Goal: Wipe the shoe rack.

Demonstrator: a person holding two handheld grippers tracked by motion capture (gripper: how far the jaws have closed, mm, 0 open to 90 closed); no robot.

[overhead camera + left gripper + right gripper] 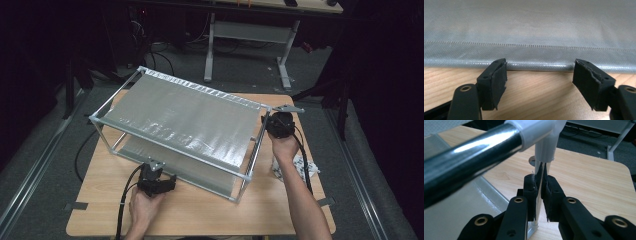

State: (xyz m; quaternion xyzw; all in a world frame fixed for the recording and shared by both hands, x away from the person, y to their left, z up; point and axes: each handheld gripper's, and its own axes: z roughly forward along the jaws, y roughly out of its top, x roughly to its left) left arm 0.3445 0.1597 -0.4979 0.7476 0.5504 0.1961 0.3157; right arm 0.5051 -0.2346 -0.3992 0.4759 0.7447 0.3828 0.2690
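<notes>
A two-tier rack (172,142) of metal tubes with grey fabric shelves stands on the wooden table (210,215). At the table's near left, my left gripper (169,181) points at the lower shelf (200,175). In the left gripper view it (540,75) is open, its pads just short of the shelf's hemmed front edge (536,65), with nothing between them. My right gripper (267,125) is at the rack's far right corner. Seen from the right gripper view it (540,188) is shut on the upright post (538,170), just below the white corner joint (546,142).
A white printed sheet (300,167) lies on the table under the right forearm. Grey tape tabs (76,206) mark the table's edges. A desk frame (250,30) and cables stand on the floor behind. The shiny top rail (469,152) crosses close above the right gripper.
</notes>
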